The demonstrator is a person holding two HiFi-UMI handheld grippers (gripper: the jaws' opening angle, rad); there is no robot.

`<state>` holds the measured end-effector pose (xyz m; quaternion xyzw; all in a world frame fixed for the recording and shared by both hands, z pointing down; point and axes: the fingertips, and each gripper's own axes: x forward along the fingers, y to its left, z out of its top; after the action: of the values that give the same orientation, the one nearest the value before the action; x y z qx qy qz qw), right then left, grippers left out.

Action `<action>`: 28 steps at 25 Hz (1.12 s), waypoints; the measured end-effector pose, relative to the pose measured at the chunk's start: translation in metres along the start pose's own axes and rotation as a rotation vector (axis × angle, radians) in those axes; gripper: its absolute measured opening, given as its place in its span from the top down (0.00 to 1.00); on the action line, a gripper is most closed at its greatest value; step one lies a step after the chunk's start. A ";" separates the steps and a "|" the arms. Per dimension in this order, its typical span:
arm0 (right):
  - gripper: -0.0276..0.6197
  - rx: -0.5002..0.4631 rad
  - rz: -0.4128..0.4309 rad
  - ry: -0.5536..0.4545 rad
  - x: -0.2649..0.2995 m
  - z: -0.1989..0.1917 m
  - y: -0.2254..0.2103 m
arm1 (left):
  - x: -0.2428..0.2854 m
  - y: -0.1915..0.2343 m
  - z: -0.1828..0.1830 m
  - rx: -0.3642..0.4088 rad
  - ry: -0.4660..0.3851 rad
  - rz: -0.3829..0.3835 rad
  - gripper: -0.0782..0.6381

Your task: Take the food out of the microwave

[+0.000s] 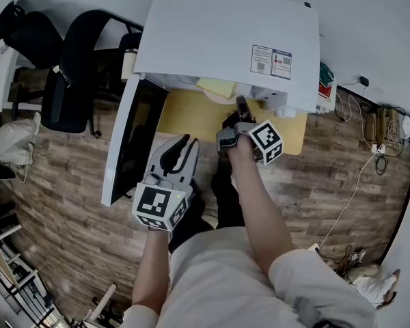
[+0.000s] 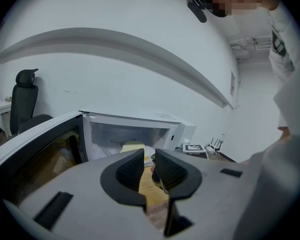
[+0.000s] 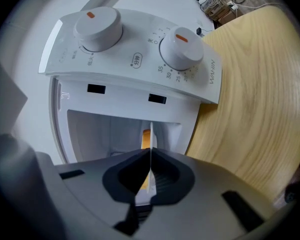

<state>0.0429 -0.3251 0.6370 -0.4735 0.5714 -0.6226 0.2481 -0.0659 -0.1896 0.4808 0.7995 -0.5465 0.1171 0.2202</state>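
The white microwave (image 1: pixel 225 33) stands on a yellow wooden table (image 1: pixel 191 118) with its door (image 1: pixel 133 135) swung open to the left. Inside lies a white plate (image 1: pixel 212 97) with pale yellow food (image 1: pixel 216 87) on it. My right gripper (image 1: pixel 240 105) reaches into the cavity's mouth and is shut on the plate's thin white rim (image 3: pixel 151 134), seen edge-on between the pads. The yellow food (image 3: pixel 146 140) shows just beyond. My left gripper (image 1: pixel 184 142) hangs back in front of the open door, its jaws (image 2: pixel 149 168) a little apart with nothing between them. The food (image 2: pixel 132 146) shows in the cavity beyond.
The control panel carries two round knobs (image 3: pixel 97 23) (image 3: pixel 182 48) just beside the right gripper. Two black office chairs (image 1: pixel 78 60) stand left of the microwave. Cables and a power strip (image 1: pixel 377 125) lie on the wooden floor at the right.
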 end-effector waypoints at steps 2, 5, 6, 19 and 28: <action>0.95 0.008 0.010 -0.003 -0.003 0.000 0.001 | -0.002 0.000 0.000 0.007 0.001 -0.010 0.80; 0.95 0.022 0.035 -0.006 -0.006 -0.002 0.003 | -0.007 0.002 -0.001 0.013 0.003 -0.022 0.80; 0.95 0.027 0.046 -0.006 -0.007 -0.004 0.005 | -0.009 0.002 -0.001 0.015 0.003 -0.028 0.80; 0.95 0.018 0.123 -0.047 -0.060 -0.034 0.039 | -0.058 0.002 -0.006 0.057 -0.014 -0.130 0.80; 0.95 0.027 0.173 -0.091 -0.114 -0.059 0.064 | -0.094 -0.008 -0.011 0.088 -0.030 -0.200 0.80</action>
<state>0.0257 -0.2142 0.5474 -0.4469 0.5899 -0.5845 0.3328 -0.0936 -0.1045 0.4482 0.8607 -0.4614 0.1063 0.1871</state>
